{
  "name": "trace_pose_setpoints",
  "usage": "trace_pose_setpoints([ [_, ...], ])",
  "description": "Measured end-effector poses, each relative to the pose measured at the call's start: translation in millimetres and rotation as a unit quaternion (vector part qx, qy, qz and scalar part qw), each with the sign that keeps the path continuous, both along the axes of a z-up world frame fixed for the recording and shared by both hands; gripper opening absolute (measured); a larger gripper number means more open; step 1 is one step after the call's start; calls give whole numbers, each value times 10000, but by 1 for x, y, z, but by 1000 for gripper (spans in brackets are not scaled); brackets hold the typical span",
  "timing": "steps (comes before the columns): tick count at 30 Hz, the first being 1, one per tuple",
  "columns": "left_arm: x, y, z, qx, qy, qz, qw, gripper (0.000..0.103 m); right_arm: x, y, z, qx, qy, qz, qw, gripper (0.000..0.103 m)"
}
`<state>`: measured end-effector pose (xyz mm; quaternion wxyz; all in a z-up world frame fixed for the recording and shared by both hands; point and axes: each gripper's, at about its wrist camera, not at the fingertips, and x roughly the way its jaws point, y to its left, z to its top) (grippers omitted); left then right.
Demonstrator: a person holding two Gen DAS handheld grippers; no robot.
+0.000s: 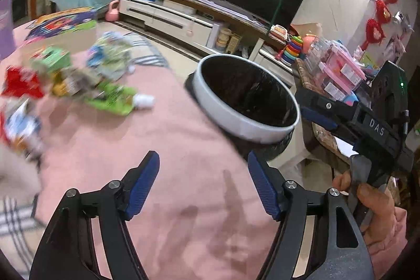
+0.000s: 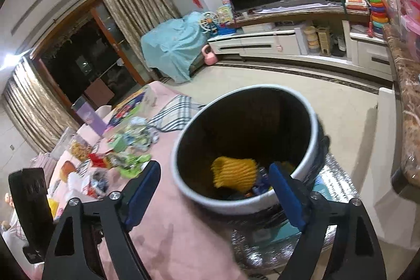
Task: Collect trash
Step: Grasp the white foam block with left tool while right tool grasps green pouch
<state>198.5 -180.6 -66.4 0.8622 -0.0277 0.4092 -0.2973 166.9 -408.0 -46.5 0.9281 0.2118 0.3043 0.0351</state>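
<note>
A white-rimmed bin (image 1: 246,99) lined with a black bag stands at the edge of the pink-covered table (image 1: 168,148). In the right wrist view the bin (image 2: 246,143) holds a yellow ridged wrapper (image 2: 233,171) and other scraps. A pile of snack wrappers (image 1: 78,75), red, green and blue, lies on the cloth at the left; it also shows in the right wrist view (image 2: 118,154). My left gripper (image 1: 203,164) is open and empty above bare cloth. My right gripper (image 2: 215,180) is open and empty at the bin's near rim; its body (image 1: 367,120) shows in the left wrist view.
A TV on a white stand (image 2: 262,43) lines the far wall. Toys crowd a brown side table (image 1: 336,75) at the right. A colourful box (image 1: 60,22) lies at the table's far left. A silvery mat (image 2: 333,190) lies under the bin.
</note>
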Motion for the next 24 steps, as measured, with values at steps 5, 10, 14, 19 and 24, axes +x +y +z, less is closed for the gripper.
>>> trace_pose_setpoints([
  [5, -22, 39, -7, 115, -83, 285, 9995, 72, -8, 30, -8, 51, 1, 221, 9997, 88],
  [10, -37, 75, -15, 207, -115, 592, 9980, 72, -8, 60, -18, 92, 117, 521, 9985, 89],
  [14, -43, 101, -20, 258, -106, 875, 9958, 72, -6, 82, -24, 37, 182, 723, 9972, 89],
  [19, -42, 127, -20, 232, -117, 1275, 9915, 72, 0, 104, -30, -67, 303, 972, 9948, 89],
  [24, -36, 142, -19, 251, -152, 1576, 9871, 78, 11, 122, -30, -314, 290, 1269, 9910, 89],
])
